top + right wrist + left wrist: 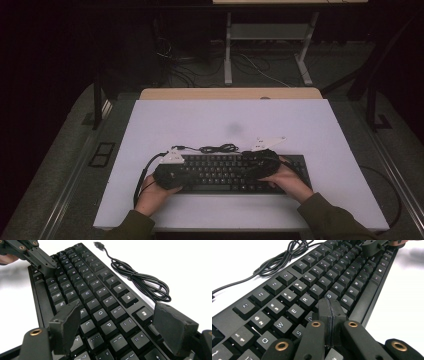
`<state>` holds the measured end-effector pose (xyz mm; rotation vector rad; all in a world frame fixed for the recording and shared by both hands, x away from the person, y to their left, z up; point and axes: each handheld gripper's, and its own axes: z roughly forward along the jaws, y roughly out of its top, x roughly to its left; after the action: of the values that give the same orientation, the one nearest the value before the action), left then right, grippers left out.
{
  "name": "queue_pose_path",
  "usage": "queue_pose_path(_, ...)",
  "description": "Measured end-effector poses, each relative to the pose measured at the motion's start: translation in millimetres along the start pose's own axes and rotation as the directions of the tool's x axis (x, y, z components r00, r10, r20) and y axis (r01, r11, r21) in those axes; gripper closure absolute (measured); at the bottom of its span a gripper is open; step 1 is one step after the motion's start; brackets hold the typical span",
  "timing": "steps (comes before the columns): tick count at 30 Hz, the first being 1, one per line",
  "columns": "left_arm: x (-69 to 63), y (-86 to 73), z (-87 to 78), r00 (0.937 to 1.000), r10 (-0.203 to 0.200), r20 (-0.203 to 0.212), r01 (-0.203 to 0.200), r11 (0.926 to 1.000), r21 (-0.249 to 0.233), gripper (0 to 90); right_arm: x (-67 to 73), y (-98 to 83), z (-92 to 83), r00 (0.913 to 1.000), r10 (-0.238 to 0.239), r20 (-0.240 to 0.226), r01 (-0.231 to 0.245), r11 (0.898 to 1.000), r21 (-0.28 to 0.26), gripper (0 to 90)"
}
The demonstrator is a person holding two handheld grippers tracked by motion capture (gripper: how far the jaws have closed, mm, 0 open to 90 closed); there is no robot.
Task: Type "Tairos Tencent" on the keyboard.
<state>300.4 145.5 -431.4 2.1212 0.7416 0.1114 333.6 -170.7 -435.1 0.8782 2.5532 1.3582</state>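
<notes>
A black keyboard (220,176) lies across the near half of the white table top (225,120), and both hands hold grippers over it. My left gripper (331,304) is shut with nothing between its jaws. Its tip rests at the keys just left of G on the keyboard (312,280). In the right gripper view the left gripper (50,265) points down onto the far left keys. My right gripper (120,327) is open, its pads (66,326) spread wide just above the L and P keys of the keyboard (100,295). Nothing is held.
The keyboard's black cable (220,148) lies coiled behind it, with its USB plug (98,244) loose on the table. A wooden desk edge (230,93) borders the far side. Beyond stand another table's legs (227,50) and floor cables.
</notes>
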Motion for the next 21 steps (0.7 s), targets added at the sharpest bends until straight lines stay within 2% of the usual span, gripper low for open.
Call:
queue_pose_path(12,3.5,4.2,1.9,1.0000,0.004,-0.001,-0.004,1.0000,-0.004,89.4,-1.3,-4.0,-4.5,0.9998,0.012,0.013,-0.012,1.000,-0.005,22.0)
queue_pose_path(21,8.7,6.3,3.0,0.9998,0.002,-0.022,-0.002,1.0000,-0.004,89.4,-2.3,-6.1,-7.8,0.9996,0.013,0.023,-0.013,1.000,-0.007,22.1)
